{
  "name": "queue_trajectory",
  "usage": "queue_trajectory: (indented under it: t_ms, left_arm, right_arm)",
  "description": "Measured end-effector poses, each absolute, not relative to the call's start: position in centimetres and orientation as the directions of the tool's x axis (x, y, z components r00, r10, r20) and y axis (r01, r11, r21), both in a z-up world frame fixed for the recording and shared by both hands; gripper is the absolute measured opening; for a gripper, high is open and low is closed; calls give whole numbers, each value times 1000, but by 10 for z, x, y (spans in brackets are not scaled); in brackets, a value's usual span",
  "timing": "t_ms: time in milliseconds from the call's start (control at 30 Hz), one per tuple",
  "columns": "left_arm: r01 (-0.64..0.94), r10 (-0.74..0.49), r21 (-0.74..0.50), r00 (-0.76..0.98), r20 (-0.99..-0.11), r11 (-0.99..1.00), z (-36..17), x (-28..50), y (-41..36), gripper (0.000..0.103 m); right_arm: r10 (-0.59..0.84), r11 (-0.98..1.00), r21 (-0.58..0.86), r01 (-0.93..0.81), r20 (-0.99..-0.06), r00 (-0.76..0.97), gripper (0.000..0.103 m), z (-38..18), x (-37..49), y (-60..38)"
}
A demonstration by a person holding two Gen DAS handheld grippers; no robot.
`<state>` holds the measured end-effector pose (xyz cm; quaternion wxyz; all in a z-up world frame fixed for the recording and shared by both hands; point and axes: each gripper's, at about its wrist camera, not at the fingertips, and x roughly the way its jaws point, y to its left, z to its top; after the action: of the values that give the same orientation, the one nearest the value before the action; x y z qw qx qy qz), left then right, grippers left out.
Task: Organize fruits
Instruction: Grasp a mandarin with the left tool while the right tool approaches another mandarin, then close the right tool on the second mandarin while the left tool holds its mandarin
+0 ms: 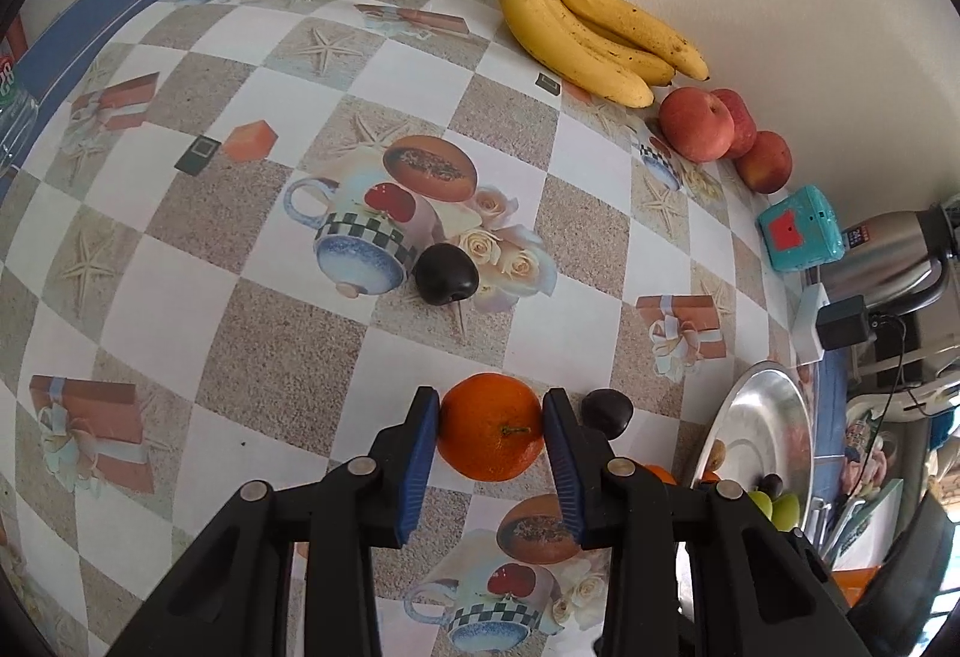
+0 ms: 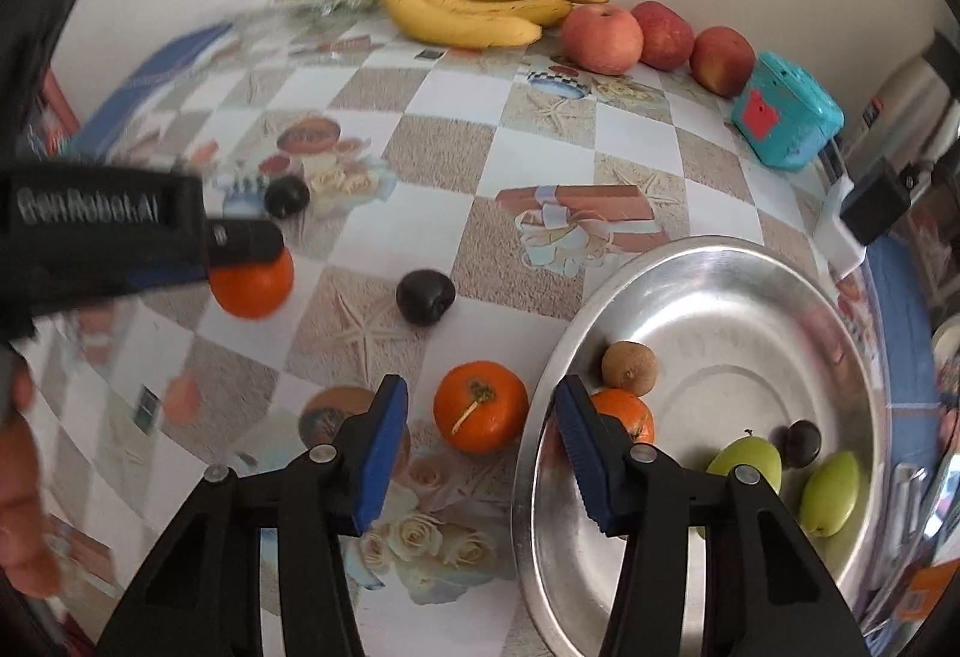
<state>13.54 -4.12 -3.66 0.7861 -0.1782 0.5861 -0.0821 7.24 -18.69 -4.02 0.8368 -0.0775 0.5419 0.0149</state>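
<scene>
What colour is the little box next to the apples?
Teal box with a red patch, clearest in the right wrist view.

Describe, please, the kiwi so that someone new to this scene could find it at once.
Start at the big round metal tray on the patterned tablecloth. On its inner slope beside the table sits the kiwi, right above an orange. It is the only brown, fuzzy fruit; its neighbours are orange, green or dark.

Yellow bananas, red apples, checkered tablecloth, silver plate.
</scene>
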Motion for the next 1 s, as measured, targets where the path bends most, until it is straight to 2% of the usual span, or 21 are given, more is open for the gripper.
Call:
queue_trajectory:
  t_ms: [133, 400, 600, 700, 833, 1000]
  left_arm:
    - [-93, -343, -386, 303, -889, 918, -35, 136, -37, 38]
    - [-128, -348, -401, 310, -885, 907, -35, 136, -24, 38]
    - [-141, -348, -406, 314, -883, 903, -34, 136, -19, 38]
    - [-150, -348, -409, 317, -882, 900, -34, 135, -16, 38]
    - [-162, -347, -411, 320, -882, 897, -33, 135, -12, 38]
    - [-169, -344, -411, 320, -883, 896, -34, 135, -10, 38]
  right_arm:
    - [-133, 965, -212, -152, -901, 414, 52, -46, 70, -177]
    - [-101, 954, -213, -210, -891, 442, 51, -39, 65, -166]
    - [-141, 937, -266, -226, -881, 452, 50, -45, 64, -161]
    - [-191, 900, -346, -265, -860, 473, 50, -51, 61, -152]
    - [-231, 865, -410, -290, -837, 495, 36, -55, 59, -147]
    - [-248, 846, -435, -308, -833, 495, 33, -58, 57, -146]
